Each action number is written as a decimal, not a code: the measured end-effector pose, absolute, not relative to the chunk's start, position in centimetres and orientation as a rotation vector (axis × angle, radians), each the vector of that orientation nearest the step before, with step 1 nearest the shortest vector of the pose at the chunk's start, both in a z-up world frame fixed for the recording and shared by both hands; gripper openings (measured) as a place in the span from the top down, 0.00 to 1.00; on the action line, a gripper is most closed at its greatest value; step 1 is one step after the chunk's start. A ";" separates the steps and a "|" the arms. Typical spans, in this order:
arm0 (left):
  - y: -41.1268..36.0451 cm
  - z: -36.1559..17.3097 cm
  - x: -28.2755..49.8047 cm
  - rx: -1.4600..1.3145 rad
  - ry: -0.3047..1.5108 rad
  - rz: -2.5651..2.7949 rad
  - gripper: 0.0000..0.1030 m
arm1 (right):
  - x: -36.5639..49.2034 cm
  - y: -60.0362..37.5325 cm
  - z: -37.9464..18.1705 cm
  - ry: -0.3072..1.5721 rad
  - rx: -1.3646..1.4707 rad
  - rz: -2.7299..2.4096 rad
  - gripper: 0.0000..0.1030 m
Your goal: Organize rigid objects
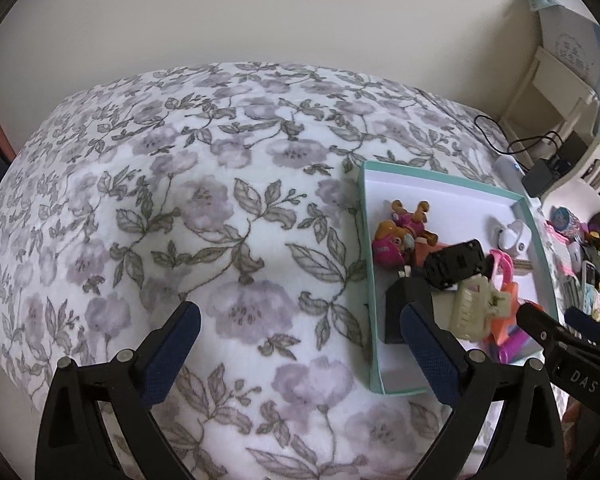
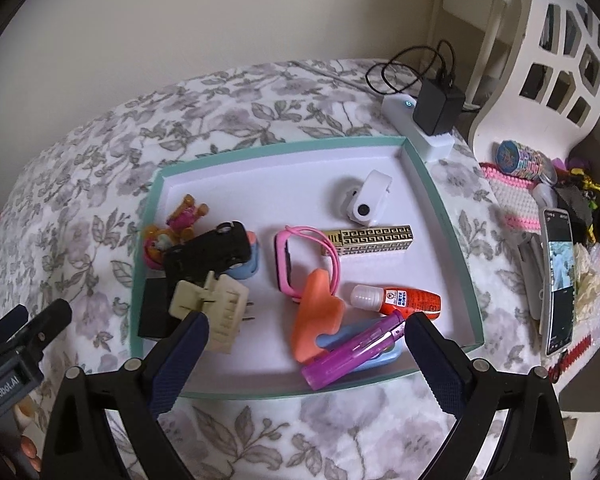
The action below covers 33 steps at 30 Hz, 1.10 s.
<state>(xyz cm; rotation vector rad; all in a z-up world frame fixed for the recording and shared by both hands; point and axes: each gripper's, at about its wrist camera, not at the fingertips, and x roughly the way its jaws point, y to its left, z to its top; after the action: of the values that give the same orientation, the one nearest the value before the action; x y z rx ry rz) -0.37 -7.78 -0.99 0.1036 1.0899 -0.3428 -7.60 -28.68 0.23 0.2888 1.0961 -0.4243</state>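
A shallow teal-rimmed white tray (image 2: pixel 280 153) lies on a floral blanket. In it are a dog figure (image 2: pixel 180 216), a black toy car (image 2: pixel 212 252), a beige claw clip (image 2: pixel 216 308), a pink watch (image 2: pixel 288 260), a gold patterned case (image 2: pixel 372 240), a white gadget (image 2: pixel 368 198), an orange glue bottle (image 2: pixel 408 300) and a purple pen (image 2: pixel 352 356). My right gripper (image 2: pixel 306 324) hangs open above the tray's near side, gripping nothing. My left gripper (image 1: pixel 300 320) stands open over bare blanket, left of the tray (image 1: pixel 369 280).
A white power strip (image 2: pixel 420 132) with a black charger (image 2: pixel 438 108) sits behind the tray. To the right lie a phone (image 2: pixel 558 280), a pink-and-white pouch (image 2: pixel 512 200), a colourful cylinder (image 2: pixel 520 158) and small clutter. A white chair (image 2: pixel 540 60) stands beyond.
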 end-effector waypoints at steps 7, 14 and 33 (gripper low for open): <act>-7.2 0.6 -1.5 0.092 1.027 -0.350 0.03 | -8.1 -27.9 1.0 1.069 0.267 -0.418 0.03; -6.9 1.3 -2.0 0.095 0.997 -0.335 0.03 | -8.4 -27.4 1.8 1.044 0.252 -0.416 0.03; -7.0 0.7 -2.0 0.141 1.039 -0.282 0.03 | -8.3 -27.2 2.3 1.019 0.245 -0.407 0.03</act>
<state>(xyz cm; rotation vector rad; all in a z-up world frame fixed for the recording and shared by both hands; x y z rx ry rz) -2.00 -6.99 0.75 0.1407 1.0394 -0.2820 -8.31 -27.17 2.31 0.2451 1.0188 -0.4070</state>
